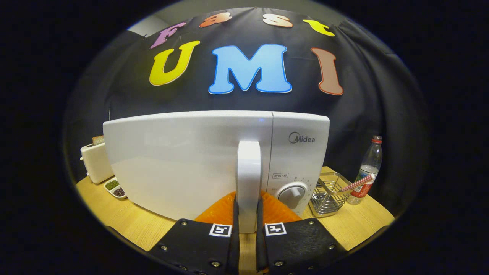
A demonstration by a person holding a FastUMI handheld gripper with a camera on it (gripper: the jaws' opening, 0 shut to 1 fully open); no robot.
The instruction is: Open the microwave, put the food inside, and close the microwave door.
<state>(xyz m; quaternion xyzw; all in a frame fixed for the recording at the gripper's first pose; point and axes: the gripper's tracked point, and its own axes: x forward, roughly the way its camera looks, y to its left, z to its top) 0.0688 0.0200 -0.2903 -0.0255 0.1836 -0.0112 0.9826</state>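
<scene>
On the counter (126, 225) ahead, seen from the gripper's own camera, stands the white microwave (214, 164), its door closed. The gripper (248, 223) has its jaws clamped on the lower end of the upright door handle (248, 179), one finger on each side, pressing it. No food is visible that I can tell; something orange (279, 212) shows just behind the fingers, but I cannot say what it is. Right of the handle sits the dial (292, 194), then a wire basket (329, 196) with a striped straw (357, 184) and a water bottle (368, 168) beyond it. Left of the microwave are a toaster (95, 162) and a small dish of seeds (115, 187).

The step looks like opening the door. I'd pull steadily, following the door's arc about its left hinge, keeping the grip square so the handle doesn't slip and the oven doesn't slide.
</scene>
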